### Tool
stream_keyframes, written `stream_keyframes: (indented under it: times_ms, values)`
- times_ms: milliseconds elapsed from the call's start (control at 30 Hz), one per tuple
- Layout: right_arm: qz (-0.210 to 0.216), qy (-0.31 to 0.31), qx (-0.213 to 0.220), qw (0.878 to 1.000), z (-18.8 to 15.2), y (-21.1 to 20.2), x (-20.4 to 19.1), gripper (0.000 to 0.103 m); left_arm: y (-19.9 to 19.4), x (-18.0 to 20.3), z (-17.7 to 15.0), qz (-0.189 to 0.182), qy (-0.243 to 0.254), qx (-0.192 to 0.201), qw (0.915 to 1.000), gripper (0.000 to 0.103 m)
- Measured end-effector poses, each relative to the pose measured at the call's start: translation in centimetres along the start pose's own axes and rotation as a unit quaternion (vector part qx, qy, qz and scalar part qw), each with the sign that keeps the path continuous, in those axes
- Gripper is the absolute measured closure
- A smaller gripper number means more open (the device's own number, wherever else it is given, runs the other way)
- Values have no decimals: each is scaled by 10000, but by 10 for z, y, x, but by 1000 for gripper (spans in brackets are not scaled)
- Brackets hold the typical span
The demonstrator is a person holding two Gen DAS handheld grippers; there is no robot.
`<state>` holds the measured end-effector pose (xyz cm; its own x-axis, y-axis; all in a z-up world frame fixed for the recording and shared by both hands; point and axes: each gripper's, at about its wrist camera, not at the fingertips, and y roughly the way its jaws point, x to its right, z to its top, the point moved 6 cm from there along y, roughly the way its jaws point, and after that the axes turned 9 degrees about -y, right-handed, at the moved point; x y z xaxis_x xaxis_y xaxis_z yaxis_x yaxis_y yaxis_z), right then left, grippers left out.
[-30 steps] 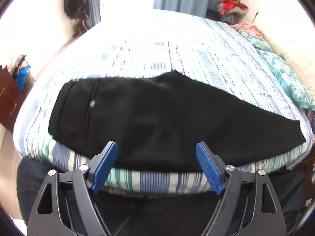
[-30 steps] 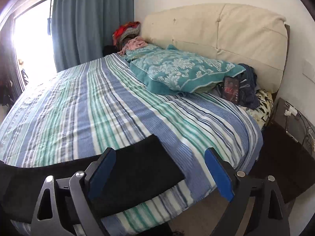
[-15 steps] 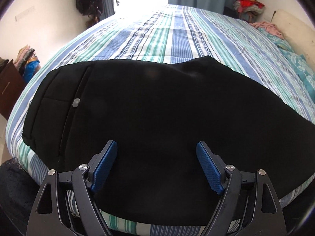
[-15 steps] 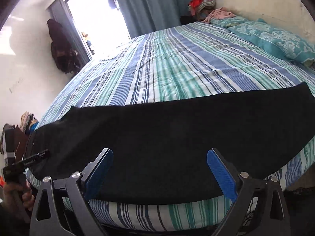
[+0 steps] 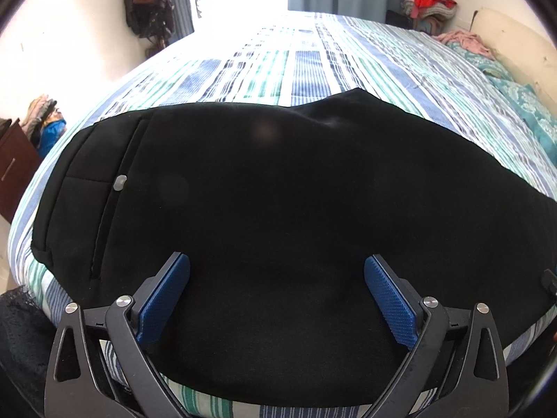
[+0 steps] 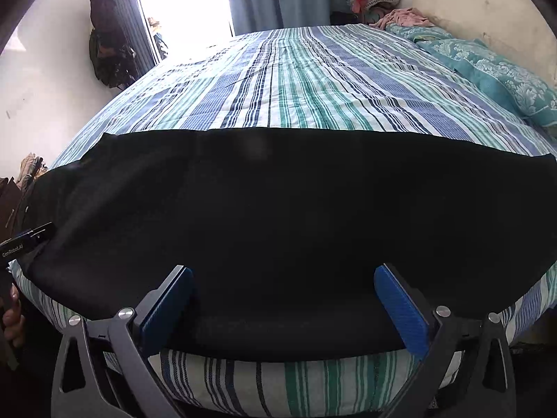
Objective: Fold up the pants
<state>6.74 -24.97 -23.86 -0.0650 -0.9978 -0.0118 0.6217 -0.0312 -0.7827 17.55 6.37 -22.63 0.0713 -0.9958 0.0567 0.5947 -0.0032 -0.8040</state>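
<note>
Pants (image 5: 278,209), black ones, are spread flat along the near edge of the bed (image 5: 313,69), probably so both ends are reachable from where the person stands.

Left wrist view: the left claw (image 5: 276,289) is wide open, gripping nothing, hovering over the near side of the fabric. The cloth fills everything between and beyond the blue pads (image 5: 167,296). Waistband end sits off to the claw's left, with a pocket seam and a small button (image 5: 120,183) there. The leg runs away to the right. Can't tell if the pads actually touch the cloth.

Right wrist view: the right claw (image 6: 283,299) is also spread open and empty, hanging over the near hem side of the pants (image 6: 278,226). The leg stretches across in front of it, cuff end far right. The other claw's tip (image 6: 31,238) pokes in at far left. My guess is both are lining up for a grab before the fold.
</note>
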Motion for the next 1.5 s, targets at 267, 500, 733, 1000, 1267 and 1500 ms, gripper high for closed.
stream_keyframes:
  times_ms: [267, 500, 733, 1000, 1267, 1500]
  values:
    - [-173, 90, 26, 9998, 0, 1, -1, 0, -10, -3, 2, -39, -109, 92, 9999, 3]
    - [-323, -136, 57, 9994, 3, -3, -4, 0, -50, 6, 18, -110, 39, 651, 9978, 3]
    - [-418, 173, 844, 9954, 22, -47, 6, 0, -78, 31, 22, -312, 397, 977, 9939, 3]
    - [-553, -163, 1056, 9927, 31, -61, -7, 0, -92, 48, 24, -463, 595, 1094, 9911, 3]
    - [-585, -323, 1062, 9921, 22, -65, -4, 0, -96, 48, 20, -389, 516, 1142, 9914, 3]
    - [-256, -3, 1119, 9934, 28, -71, 3, 0, -93, 58, 12, -287, 727, 1098, 9909, 3]
